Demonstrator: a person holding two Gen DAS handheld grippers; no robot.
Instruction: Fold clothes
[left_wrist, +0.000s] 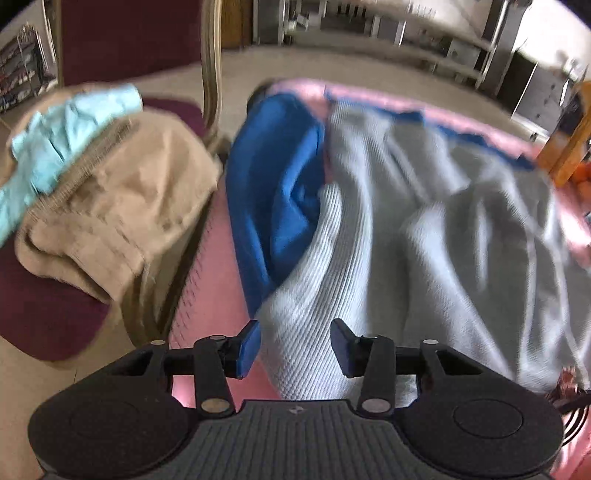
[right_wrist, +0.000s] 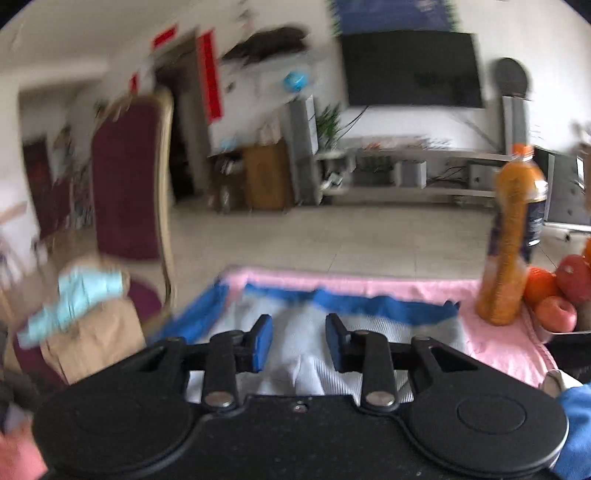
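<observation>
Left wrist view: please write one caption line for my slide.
Open left gripper above a grey ribbed garment lying over blue cloth on a pink cover.

Left gripper (left_wrist: 294, 345) tilted steeply downward, jaws parted, right gripper (right_wrist: 298, 342) angled shallower, jaws seemingly parted despite blur

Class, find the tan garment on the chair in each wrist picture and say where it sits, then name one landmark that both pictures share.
Left wrist view: the tan garment fills the left middle, draped over the chair seat, under a light blue garment.
Right wrist view: it lies low at the left edge, blurred, again under the light blue garment.
Shared landmark: the dark red chair back.
</observation>
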